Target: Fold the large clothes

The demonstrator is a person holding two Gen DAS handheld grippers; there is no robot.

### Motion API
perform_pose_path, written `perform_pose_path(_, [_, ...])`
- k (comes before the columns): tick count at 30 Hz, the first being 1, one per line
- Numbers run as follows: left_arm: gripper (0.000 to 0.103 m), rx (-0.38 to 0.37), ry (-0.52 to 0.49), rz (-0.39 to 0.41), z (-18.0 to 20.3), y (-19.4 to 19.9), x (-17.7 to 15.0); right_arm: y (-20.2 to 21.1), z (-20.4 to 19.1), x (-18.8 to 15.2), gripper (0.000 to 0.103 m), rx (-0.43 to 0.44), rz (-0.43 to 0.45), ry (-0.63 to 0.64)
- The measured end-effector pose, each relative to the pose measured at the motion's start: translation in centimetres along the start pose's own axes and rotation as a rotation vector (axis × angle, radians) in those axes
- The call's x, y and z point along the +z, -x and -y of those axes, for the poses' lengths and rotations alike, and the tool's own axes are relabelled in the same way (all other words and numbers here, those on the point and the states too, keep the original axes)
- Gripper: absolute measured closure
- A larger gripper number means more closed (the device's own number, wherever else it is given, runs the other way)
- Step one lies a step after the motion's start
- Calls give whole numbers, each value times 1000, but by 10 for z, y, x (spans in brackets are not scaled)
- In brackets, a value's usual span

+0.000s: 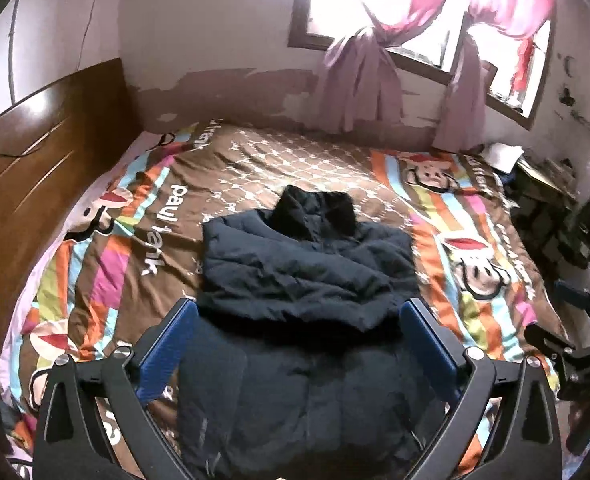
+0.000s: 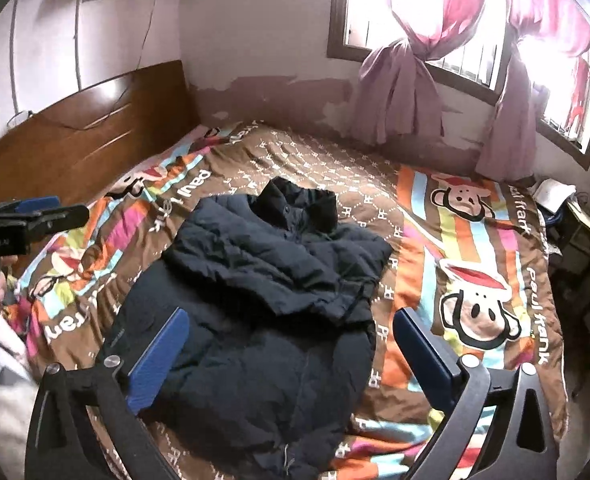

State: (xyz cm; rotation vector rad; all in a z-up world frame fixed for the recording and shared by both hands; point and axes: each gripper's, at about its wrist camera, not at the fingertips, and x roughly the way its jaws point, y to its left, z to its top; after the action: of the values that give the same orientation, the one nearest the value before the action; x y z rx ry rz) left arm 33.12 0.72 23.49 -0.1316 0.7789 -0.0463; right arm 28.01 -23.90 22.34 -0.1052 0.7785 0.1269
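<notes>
both grippers, left gripper [image 1: 299, 316] and right gripper [image 2: 293, 326], are gaping empty; puffy, soft jacket [image 1: 307, 276] is wanting hem-corner grips.

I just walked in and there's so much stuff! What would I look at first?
Probably the big dark puffy jacket, lying partly folded in the middle of the bed. Under it is a bright striped bedcover with cartoon monkey faces. Behind the bed, pink curtains hang knotted at a glowing window, and both open claws, left claw and right claw, hover above the jacket.
</notes>
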Motion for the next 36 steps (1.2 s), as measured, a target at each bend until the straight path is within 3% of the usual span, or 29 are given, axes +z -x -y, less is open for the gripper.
perform_pose_path(3, [4,18,27,8,-18,-33,16,-32,18,17,0,2,-1,-70])
perform_pose_path(9, [4,96,117,12,-62,-125,55,-110,64,57,1,21,93,-204])
perform_pose_path(14, [4,58,226,23,-86,-194,84,-184,100,89,1,14,158,-314])
perform_pose_path(19, [4,10,189,75,-89,-255,105,-274,115,120,2,43,143,-366])
perform_pose_path(25, [4,67,178,25,-99,-336,111,-386,126,127,31,61,89,-466])
perform_pose_path(28, [4,59,206,34,-108,-361,113,-427,134,128,33,67,81,-548])
perform_pose_path(32, [5,2,246,36,-116,-387,112,-461,134,128,50,39,58,-581])
perform_pose_path(36, [5,-75,264,67,-115,-402,115,-479,131,123,50,-14,62,-584])
